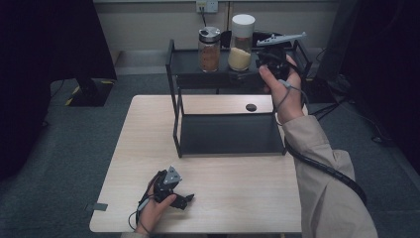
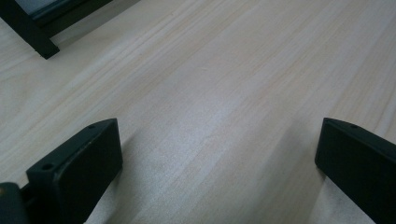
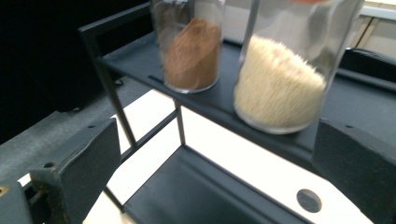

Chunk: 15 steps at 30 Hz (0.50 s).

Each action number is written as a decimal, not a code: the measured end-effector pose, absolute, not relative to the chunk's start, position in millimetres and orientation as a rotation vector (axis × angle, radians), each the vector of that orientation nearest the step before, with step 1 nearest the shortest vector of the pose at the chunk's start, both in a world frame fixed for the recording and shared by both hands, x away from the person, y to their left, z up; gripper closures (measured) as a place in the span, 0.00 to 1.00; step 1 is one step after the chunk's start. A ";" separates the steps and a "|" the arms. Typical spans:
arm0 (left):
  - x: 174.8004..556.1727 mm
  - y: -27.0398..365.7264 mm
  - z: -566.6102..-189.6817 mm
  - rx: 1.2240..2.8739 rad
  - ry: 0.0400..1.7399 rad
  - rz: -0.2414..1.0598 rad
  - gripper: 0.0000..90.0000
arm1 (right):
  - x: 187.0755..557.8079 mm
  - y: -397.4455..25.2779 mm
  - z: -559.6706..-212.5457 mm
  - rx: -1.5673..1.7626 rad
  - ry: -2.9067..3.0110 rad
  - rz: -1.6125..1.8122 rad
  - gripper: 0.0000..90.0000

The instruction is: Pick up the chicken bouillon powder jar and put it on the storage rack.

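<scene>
The jaws of the right gripper [image 1: 271, 53] are spread wide with nothing between them, held up at the right end of the rack's top shelf [image 3: 154, 70], just beside the jar of pale grains [image 3: 280, 88]; the jar of brown powder [image 3: 192, 53] stands to its left on the same shelf. The left gripper [image 1: 171, 191] rests near the table's [image 2: 224, 93] front left corner, its jaws likewise parted and empty. A risk is judged here: both jars sit close to the shelf's front edge, so the pale jar could be knocked over or pushed into its neighbour by an off-centre approach, and smooth glass could slip if pinched too high.
</scene>
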<state>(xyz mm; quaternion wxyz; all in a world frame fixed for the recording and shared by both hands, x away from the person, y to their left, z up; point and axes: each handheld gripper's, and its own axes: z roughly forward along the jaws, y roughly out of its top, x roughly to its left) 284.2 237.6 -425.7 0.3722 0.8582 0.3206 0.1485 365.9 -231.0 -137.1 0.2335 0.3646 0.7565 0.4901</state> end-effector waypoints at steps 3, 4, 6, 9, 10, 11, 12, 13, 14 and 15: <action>284.2 237.6 -425.8 2.199 0.822 0.380 0.00 | 362.2 -233.5 -143.9 0.996 2.085 1.363 0.00; 284.2 237.6 -425.8 2.199 0.822 0.380 0.00 | 361.5 -234.6 -146.8 0.994 2.089 1.374 0.00; 284.2 237.6 -425.8 2.199 0.822 0.380 0.00 | 359.2 -234.6 -151.5 0.992 2.097 1.376 0.00; 284.1 237.6 -425.9 2.199 0.822 0.380 0.00 | 356.4 -235.6 -159.4 0.979 2.111 1.387 0.00; 284.2 237.6 -425.8 2.199 0.822 0.380 0.00 | 355.3 -235.8 -162.1 0.974 2.113 1.388 0.00; 284.2 237.6 -425.8 2.199 0.822 0.380 0.00 | 354.7 -236.8 -165.0 0.968 2.117 1.397 0.00; 284.2 237.6 -425.8 2.199 0.823 0.380 0.00 | 354.0 -237.8 -167.6 0.966 2.122 1.403 0.00; 284.2 237.7 -425.8 2.199 0.822 0.380 0.00 | 352.6 -238.2 -170.0 0.967 2.123 1.403 0.00; 284.2 237.6 -425.8 2.199 0.822 0.380 0.00 | 351.9 -239.1 -172.8 0.961 2.126 1.406 0.00; 284.2 237.7 -425.8 2.199 0.822 0.380 0.00 | 351.6 -240.3 -175.4 0.958 2.131 1.413 0.00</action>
